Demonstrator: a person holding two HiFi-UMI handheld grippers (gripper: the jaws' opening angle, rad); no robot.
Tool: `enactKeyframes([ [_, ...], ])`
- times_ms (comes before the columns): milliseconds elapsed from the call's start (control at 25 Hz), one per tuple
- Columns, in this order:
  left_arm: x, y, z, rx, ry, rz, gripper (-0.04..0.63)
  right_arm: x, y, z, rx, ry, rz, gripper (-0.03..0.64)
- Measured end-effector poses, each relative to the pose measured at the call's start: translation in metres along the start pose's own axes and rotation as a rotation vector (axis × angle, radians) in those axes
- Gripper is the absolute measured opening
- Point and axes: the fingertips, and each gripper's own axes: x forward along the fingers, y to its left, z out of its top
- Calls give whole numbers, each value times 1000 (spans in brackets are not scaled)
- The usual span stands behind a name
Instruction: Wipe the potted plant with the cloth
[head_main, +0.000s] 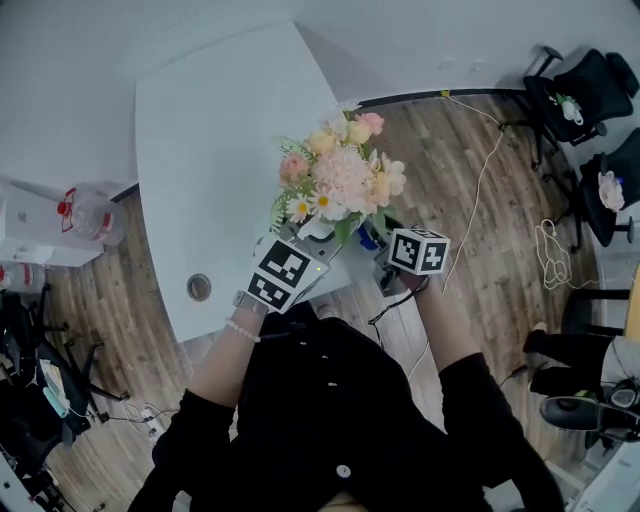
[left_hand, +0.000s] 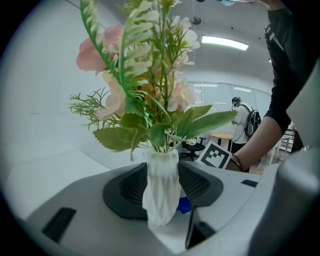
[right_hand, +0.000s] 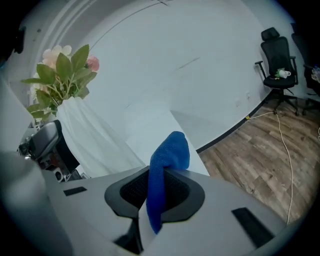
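Head view: potted plant (head_main: 340, 180) at near corner of white counter (head_main: 210, 150); pink, peach & white blooms w/ green leaves, stems upright. Left claw (head_main: 312, 235) comes in from lower left at pot level. Right claw (head_main: 376, 243) is just beside the plant on its right, under the outer blooms.

Left gripper view: claw clenched on white faceted pot (left_hand: 162, 186), one pad each side, both pressing the pot wall. Pot upright. Whether its base rests on the counter: cannot tell.

Right gripper view: claw clenched on blue cloth (right_hand: 167, 162); a fold sticks up past the pads, the rest hangs below. Plant shows at upper left of this view, apart from the cloth.

Cloth-to-pot contact: not confirmed in any view; a blue patch shows close behind the pot's base.

Surroundings: wood floor (head_main: 500, 230), office chairs (head_main: 585, 85) far right, loose cable (head_main: 480, 190).
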Motion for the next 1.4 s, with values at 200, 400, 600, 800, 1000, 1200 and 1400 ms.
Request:
enactKeyframes([
  [200, 0, 0, 0, 3, 2, 0, 207, -11, 12, 7, -14, -20, -7, 81],
  [400, 1, 2, -1, -3, -3, 12, 207, -24, 23, 20, -21, -60, -17, 81],
  [600, 0, 2, 0, -4, -10, 21, 207, -39, 40, 31, -94, -80, -16, 81],
  [800, 0, 2, -1, -7, -3, 21, 207, -50, 57, 40, -196, -88, -24, 81],
  [1000, 0, 2, -1, -8, -7, 19, 207, -63, 74, 53, -291, -124, -37, 81],
  [1200, 0, 2, 0, -11, -8, 18, 207, -75, 91, 63, -377, -164, -47, 81],
  [1400, 0, 2, -1, -16, -7, 15, 207, -83, 101, 63, -459, -178, -53, 81],
])
